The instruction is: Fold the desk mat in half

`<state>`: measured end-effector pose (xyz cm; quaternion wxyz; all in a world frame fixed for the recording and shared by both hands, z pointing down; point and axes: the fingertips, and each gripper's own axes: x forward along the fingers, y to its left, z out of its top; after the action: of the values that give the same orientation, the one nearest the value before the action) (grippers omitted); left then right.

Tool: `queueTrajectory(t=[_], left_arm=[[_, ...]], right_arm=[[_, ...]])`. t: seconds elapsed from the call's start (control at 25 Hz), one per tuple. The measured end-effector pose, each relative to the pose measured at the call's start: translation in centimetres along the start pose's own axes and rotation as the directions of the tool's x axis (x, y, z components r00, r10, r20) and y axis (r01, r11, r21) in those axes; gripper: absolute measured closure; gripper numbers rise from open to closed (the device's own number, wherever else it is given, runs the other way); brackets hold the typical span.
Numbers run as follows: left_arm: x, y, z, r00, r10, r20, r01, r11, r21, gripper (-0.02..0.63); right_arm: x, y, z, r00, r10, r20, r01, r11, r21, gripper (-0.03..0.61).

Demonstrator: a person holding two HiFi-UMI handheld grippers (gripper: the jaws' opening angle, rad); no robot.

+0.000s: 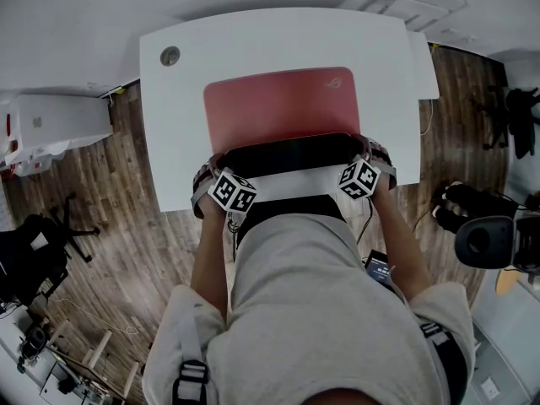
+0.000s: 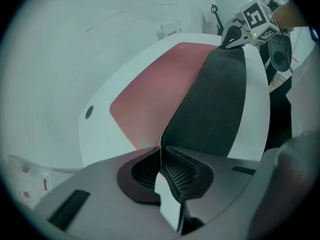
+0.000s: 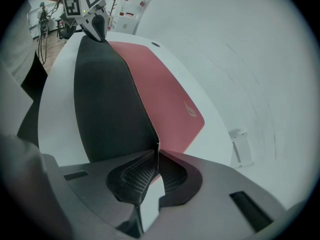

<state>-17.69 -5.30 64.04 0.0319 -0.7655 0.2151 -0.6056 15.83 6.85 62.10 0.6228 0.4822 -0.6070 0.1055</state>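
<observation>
Desk mat (image 1: pixel 287 108) corners nearest us are pinched, one in each gripper. Our left gripper (image 2: pixel 161 154) is clamped on the near left corner and our right gripper (image 3: pixel 156 160) on the near right one, with the thin edge caught between the ribbed pads. We hold that near edge lifted off the desk (image 1: pixel 169 142), so it shows its black underside as a dark band between the two grippers. Beyond the band the red top lies flat on the white desk, with a small logo (image 1: pixel 331 81) near its far right corner. Farther off, a round hole (image 1: pixel 170 56) sits in the desk's far left corner.
</observation>
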Motion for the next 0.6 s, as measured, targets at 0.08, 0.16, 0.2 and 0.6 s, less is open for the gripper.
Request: queueTrajectory(t=[0.08,0.16,0.2,0.6], left_arm=[[0.2,0.2,0.2,1.0,0.002,-0.002,-0.002,1.0,0.002,0.577],[0.4,0.4,0.3,1.0,0.002,-0.005,-0.002,1.0,0.002,0.577],[0.4,0.5,0.3,1.0,0.003,-0.007,-0.003,1.0,0.002,0.577],[0.8,1.3,0.5,1.0,0.009,-0.014,-0.009,1.0,-0.005,0.577]], right_arm=[[0.2,-0.3,0.1,1.0,0.0,0.0,0.0,1.0,0.002,0.525],[0.4,-0.4,0.1,1.0,0.002,-0.001,-0.002,1.0,0.003,0.525],[0.5,-0.4,0.1,1.0,0.003,-0.001,-0.003,1.0,0.003,0.525],[0.9,-1.0,0.6,1.0,0.009,0.003,-0.009,1.0,-0.01,0.525]])
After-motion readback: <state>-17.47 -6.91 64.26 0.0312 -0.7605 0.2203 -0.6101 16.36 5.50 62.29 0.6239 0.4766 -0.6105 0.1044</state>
